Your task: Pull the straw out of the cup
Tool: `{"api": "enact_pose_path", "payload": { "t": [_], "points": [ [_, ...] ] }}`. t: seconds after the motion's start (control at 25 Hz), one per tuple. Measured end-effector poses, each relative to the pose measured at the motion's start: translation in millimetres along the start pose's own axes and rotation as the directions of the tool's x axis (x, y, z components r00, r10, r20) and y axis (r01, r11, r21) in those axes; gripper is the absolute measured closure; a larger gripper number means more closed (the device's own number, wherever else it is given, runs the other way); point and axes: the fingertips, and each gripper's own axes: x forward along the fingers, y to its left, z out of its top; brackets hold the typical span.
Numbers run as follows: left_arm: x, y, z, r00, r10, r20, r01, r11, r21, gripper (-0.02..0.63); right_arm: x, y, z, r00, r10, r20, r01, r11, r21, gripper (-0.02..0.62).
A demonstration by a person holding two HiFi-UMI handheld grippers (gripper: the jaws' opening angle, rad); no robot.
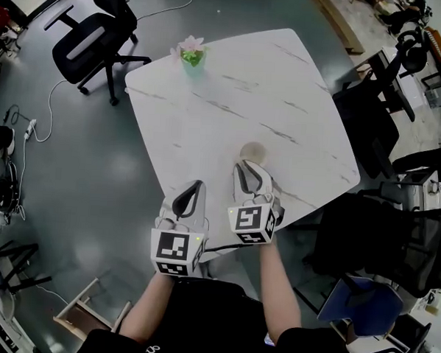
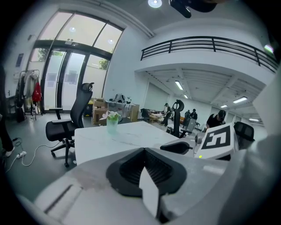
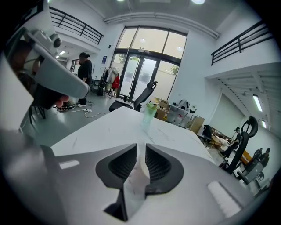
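A pale, see-through cup point(image 1: 253, 152) stands on the white marble table point(image 1: 284, 87), towards its near edge. I cannot make out a straw in any view. My right gripper point(image 1: 244, 166) lies just short of the cup, pointing at it. In the right gripper view, my right gripper point(image 3: 141, 147) has its jaws a narrow gap apart, and only pale table surface shows between them. My left gripper point(image 1: 199, 184) is to its left over the table's near edge. Seen in its own view, the left gripper point(image 2: 143, 150) is shut and empty.
A mint vase with a pink flower point(image 1: 191, 54) stands at the table's far corner. A black office chair point(image 1: 95, 36) is at the far left, and dark chairs point(image 1: 371, 121) crowd the right side. Cables lie on the grey floor point(image 1: 47, 111).
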Motion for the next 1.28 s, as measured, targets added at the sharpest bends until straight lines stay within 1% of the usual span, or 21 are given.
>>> {"api": "enact_pose_path", "payload": {
  "t": [0.24, 0.56, 0.76, 0.92, 1.04, 1.16, 1.28],
  "points": [
    [-0.1, 10.4, 3.6, 1.0, 0.027, 0.004, -0.027, 1.0, -0.009, 0.604, 11.9, -2.1, -0.2, 1.0, -0.008, -0.005, 0.008, 1.0, -0.01, 0.532],
    [-3.2, 13.4, 10.2, 0.999, 0.037, 0.017, -0.037, 0.999, -0.002, 0.604, 18.4, -5.5, 1.4, 1.0, -0.023, 0.0, 0.023, 1.0, -0.004, 0.532],
    [-7.0, 13.1, 18.6, 0.999, 0.034, 0.039, -0.035, 0.999, 0.009, 0.606, 8.3, -11.6, 11.3, 0.998, -0.051, 0.033, 0.05, 0.998, 0.025, 0.543],
    [-10.3, 8.6, 28.4, 0.998, 0.026, 0.058, -0.027, 0.999, 0.019, 0.605, -8.3, -18.9, 26.5, 0.994, -0.072, 0.082, 0.065, 0.994, 0.083, 0.543],
    [-12.8, 3.2, 36.6, 0.997, 0.013, 0.078, -0.015, 0.999, 0.032, 0.606, -25.3, -27.1, 41.2, 0.986, -0.095, 0.134, 0.073, 0.985, 0.158, 0.545],
    [-15.6, -1.6, 44.5, 0.995, 0.003, 0.095, -0.007, 0.999, 0.045, 0.604, -45.6, -36.5, 52.6, 0.975, -0.124, 0.184, 0.075, 0.965, 0.251, 0.545],
    [-17.3, -8.4, 49.0, 0.994, -0.016, 0.109, 0.01, 0.998, 0.058, 0.605, -66.7, -47.7, 58.8, 0.962, -0.157, 0.225, 0.072, 0.936, 0.345, 0.545]
  ]
}}
